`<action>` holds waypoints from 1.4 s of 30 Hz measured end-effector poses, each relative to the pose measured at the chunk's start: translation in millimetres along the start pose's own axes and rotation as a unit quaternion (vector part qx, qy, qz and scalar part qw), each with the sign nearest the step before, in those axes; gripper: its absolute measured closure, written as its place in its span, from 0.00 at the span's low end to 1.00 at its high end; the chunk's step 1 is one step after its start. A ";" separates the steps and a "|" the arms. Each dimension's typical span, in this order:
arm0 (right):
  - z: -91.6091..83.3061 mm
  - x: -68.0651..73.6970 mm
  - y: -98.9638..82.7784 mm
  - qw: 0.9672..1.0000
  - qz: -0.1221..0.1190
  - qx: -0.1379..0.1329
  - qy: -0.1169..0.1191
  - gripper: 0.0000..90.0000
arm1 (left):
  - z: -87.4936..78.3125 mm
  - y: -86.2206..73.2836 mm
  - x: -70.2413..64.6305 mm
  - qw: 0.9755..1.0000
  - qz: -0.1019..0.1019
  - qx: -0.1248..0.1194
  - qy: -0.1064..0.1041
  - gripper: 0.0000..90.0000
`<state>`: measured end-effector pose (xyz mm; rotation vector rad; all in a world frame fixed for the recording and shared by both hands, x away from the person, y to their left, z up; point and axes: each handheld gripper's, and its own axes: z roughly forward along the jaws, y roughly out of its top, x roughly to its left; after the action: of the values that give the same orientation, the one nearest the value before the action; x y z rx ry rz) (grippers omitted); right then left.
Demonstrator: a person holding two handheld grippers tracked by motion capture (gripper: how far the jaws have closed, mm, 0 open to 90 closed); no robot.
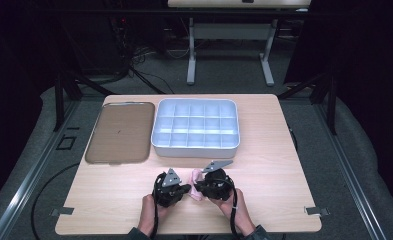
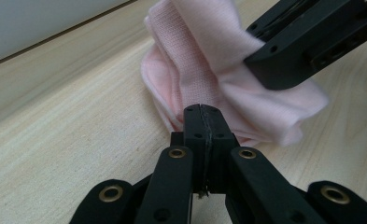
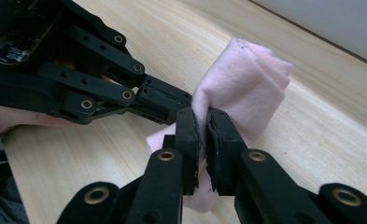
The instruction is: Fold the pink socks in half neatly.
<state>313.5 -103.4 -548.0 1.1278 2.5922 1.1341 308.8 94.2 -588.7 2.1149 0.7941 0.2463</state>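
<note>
With the left gripper [image 2: 203, 122] and right gripper [image 3: 203, 122] both clamped on the pink cloth [image 1: 197, 176], at 6 o'clock from the tray [image 1: 195, 148], uneven pulling could slip one thin fold free.

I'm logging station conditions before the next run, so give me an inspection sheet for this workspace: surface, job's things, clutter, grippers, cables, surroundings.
Surface: light wooden table, bare at the front and right.
Job's things: pink cloth, bunched up on the table between the two grippers.
Clutter: brown tray at back left; white divided box beside it, compartments look empty.
Grippers: left gripper shut on the pink cloth's near edge; right gripper shut on a fold of it.
Cables: one black cable trails from the right gripper along the forearm; others lie on the floor behind the table.
Surroundings: grey floor, dark curtains, another table's legs behind.
</note>
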 end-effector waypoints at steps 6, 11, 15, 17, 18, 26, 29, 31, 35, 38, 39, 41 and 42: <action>10.0 2.3 2.3 1.000 -0.011 0.017 -0.008 0.92 | -3.7 -1.9 4.7 1.000 -0.013 0.001 -0.008 0.98; 18.4 5.3 1.2 0.999 -0.020 0.023 -0.014 0.92 | -18.0 -1.9 11.7 1.000 -0.025 -0.011 0.006 0.97; 19.7 3.4 0.3 1.000 -0.016 0.020 -0.009 0.92 | -30.0 10.6 11.8 0.999 -0.020 -0.036 0.004 0.97; 19.8 3.3 -0.7 1.000 -0.015 0.018 -0.009 0.92 | -31.9 20.7 9.0 0.999 -0.013 -0.046 -0.006 0.97; 19.5 2.8 -0.8 1.000 -0.016 0.019 -0.009 0.92 | -31.1 27.4 6.6 0.999 -0.004 -0.048 -0.011 0.97; 20.5 5.1 -4.0 1.000 -0.014 0.006 -0.013 0.92 | 2.2 48.2 10.0 0.999 0.005 -0.015 -0.028 0.97; 20.1 4.9 -5.1 1.000 -0.015 0.003 -0.012 0.92 | 12.0 46.2 12.7 1.000 0.010 0.004 -0.019 0.99; 20.3 3.6 -6.1 1.000 -0.017 -0.003 -0.007 0.90 | 16.4 43.5 14.3 1.000 0.005 0.004 -0.016 0.99; 16.2 6.2 -8.4 1.000 -0.030 -0.007 -0.006 0.85 | 17.8 39.6 18.1 1.000 -0.004 0.001 -0.022 1.00; 8.8 12.8 -8.8 0.999 -0.043 0.001 -0.006 0.87 | 17.6 38.4 18.9 1.000 -0.004 0.002 -0.020 1.00; 7.7 13.6 -9.3 0.999 -0.047 0.002 -0.007 0.88 | 17.4 38.2 19.4 1.000 -0.004 0.002 -0.021 1.00; 8.4 14.5 -10.6 0.999 -0.045 0.005 -0.006 0.89 | 17.2 37.6 19.9 1.000 -0.005 0.002 -0.022 1.00; 9.1 14.4 -11.2 0.999 -0.046 0.008 -0.005 0.89 | 17.2 37.4 20.4 1.000 -0.007 0.002 -0.024 1.00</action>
<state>299.7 -93.4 -559.2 1.0030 2.6205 1.0887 349.0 79.0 -572.5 2.1099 0.7801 0.1860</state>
